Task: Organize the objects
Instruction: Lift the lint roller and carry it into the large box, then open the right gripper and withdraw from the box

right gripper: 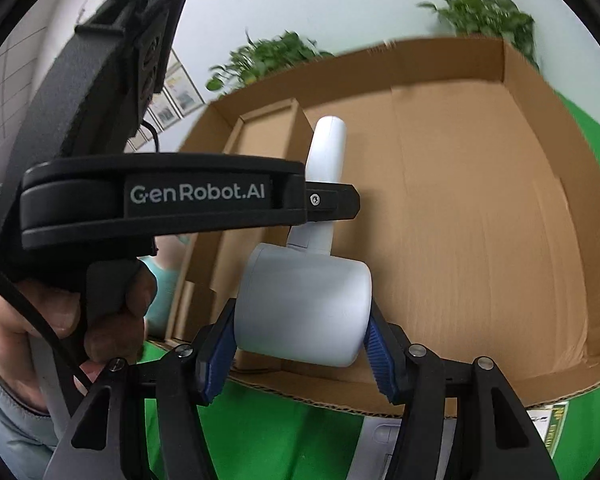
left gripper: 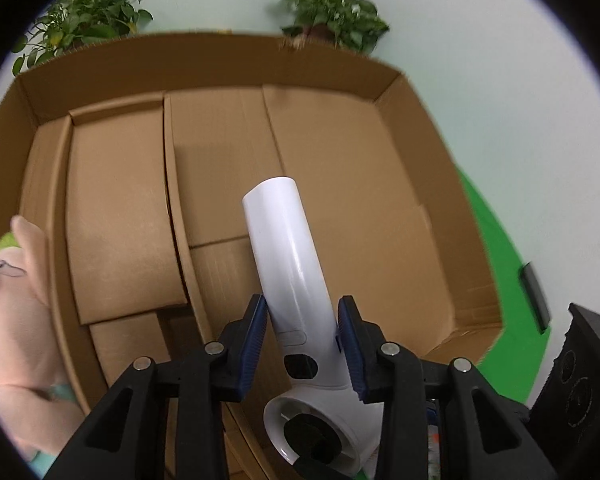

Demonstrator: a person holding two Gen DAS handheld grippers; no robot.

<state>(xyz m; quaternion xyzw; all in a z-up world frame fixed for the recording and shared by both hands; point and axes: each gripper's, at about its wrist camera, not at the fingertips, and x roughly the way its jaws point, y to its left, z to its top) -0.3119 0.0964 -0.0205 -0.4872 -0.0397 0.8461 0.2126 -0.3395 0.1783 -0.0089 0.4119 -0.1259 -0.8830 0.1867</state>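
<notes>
A white hair dryer is held by both grippers above an open cardboard box (left gripper: 340, 64). My left gripper (left gripper: 303, 344) is shut on the dryer's handle (left gripper: 288, 248), which points forward over the box floor. My right gripper (right gripper: 300, 340) is shut on the dryer's round barrel (right gripper: 304, 304). In the right wrist view the handle (right gripper: 326, 148) rises behind the barrel and the left gripper's black body (right gripper: 160, 196) crosses in front of it. The box (right gripper: 480, 220) holds smaller cardboard boxes (left gripper: 124, 208) along its left side.
A pink plush toy (left gripper: 16, 312) lies left of the box. Green cloth (left gripper: 496, 288) covers the table. Potted plants (left gripper: 332, 12) stand behind the box by a white wall. A dark flat object (left gripper: 534, 296) lies on the cloth at right.
</notes>
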